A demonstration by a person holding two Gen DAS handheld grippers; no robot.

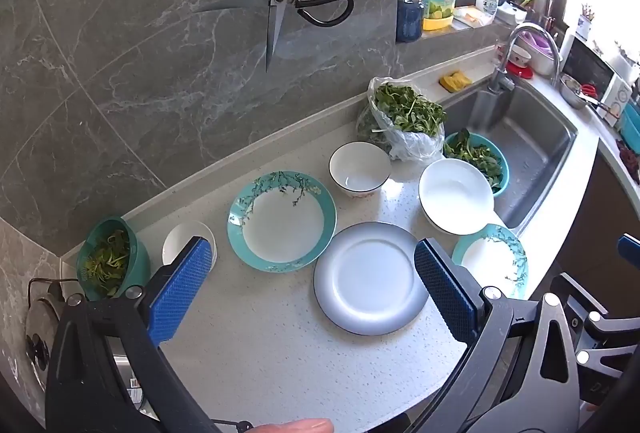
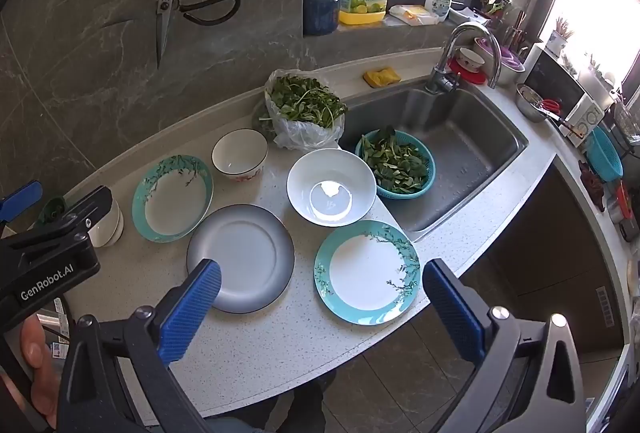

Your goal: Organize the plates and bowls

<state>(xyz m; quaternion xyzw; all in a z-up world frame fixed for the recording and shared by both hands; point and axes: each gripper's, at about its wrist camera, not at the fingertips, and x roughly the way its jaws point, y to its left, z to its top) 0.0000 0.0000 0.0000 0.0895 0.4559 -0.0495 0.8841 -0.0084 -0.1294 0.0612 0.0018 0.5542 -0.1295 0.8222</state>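
Nearest the lens, the right gripper hangs above the speckled countertop with its blue-padded jaws spread wide and nothing between them; the left gripper is likewise spread and empty, poised over the grey-rimmed plate. The crockery lies loose and unstacked, so the sorting appears not yet begun. A teal floral plate sits near the counter's front edge beside the sink; a second teal floral plate lies farther left. The large white bowl rests just beside a teal colander of greens at the sink's rim, and its near side seems to meet or overlap the front floral plate. A black-rimmed small bowl stands near a bag of greens; a small white bowl is partly hidden behind the left jaw. Likely hazards: glazed flat plates offer little purchase, so a rim pinch could slip; nudging the front floral plate could send it off the edge; lifting the large bowl could tip the colander into the sink.
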